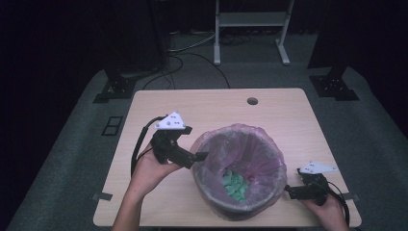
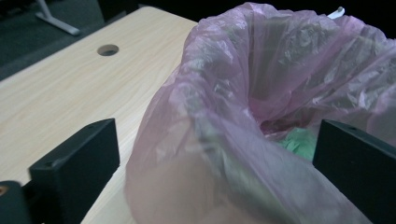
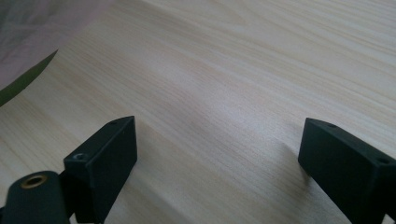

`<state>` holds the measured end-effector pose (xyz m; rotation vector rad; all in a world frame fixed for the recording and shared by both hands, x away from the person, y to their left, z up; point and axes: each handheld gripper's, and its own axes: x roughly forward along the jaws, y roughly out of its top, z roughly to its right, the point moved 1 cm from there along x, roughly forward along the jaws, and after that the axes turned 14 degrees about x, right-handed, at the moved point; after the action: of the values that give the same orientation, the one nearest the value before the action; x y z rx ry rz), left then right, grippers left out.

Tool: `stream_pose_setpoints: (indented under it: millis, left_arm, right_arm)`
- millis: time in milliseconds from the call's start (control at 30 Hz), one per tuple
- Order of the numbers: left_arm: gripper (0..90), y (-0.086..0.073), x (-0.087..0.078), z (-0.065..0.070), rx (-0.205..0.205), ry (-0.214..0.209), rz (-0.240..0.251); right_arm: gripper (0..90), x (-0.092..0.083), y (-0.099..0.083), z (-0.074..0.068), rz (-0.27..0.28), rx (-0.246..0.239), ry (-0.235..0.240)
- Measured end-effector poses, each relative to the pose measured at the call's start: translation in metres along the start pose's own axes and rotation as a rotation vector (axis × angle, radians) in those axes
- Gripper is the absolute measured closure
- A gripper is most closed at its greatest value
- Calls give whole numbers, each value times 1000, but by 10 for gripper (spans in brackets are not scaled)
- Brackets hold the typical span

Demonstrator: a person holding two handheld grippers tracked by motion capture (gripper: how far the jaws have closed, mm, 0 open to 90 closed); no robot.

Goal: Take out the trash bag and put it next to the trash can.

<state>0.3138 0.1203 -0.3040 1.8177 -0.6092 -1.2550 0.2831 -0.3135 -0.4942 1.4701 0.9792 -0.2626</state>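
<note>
Scene: A person at a light wooden table [image 1: 269,115] works a dark round waste bin [image 1: 231,209] lined with a translucent pink plastic bag [image 1: 240,144]; the bin stands near the table's front edge, right of centre.
Left gripper: The left gripper [image 1: 201,156] sits at the bin's left rim, jaws spread wide. In the left gripper view the bag's folded-over edge [image 2: 224,140] lies between the two jaws, not yet pinched.
Right gripper: The right gripper [image 1: 287,190] rests low by the table's front right corner, just beside the bin, jaws apart and holding nothing.
Contents: Crumpled green scraps [image 1: 235,185] lie at the bottom of the bag.
Step in hand: Likely taking hold of the liner's rim at the left side.
Doing it well: Close on the doubled film only, not the bin's hard wall; grip enough plastic that it will not slip or tear.
Other side: The right gripper would best take the opposite rim, so the bag lifts evenly and the scraps stay inside.
</note>
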Motion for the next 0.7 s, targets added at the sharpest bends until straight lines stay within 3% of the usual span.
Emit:
stream_pose_setpoints:
  millis: [167, 367, 500, 700]
  left_arm:
    - [0, -19, -20, 11, 5, 60, 20]
    - [0, -49, -36, 24, 14, 126, 10]
    - [0, -73, -36, 29, 21, 147, 7]
    - [0, -105, -24, 30, 0, 153, -11]
  right_arm:
    - [103, 0, 0, 0, 0, 1, 0]
    - [103, 0, 0, 0, -2, -3, 4]
    - [104, 0, 0, 0, -3, -8, 9]
    - [105, -2, 1, 0, -31, -23, 15]
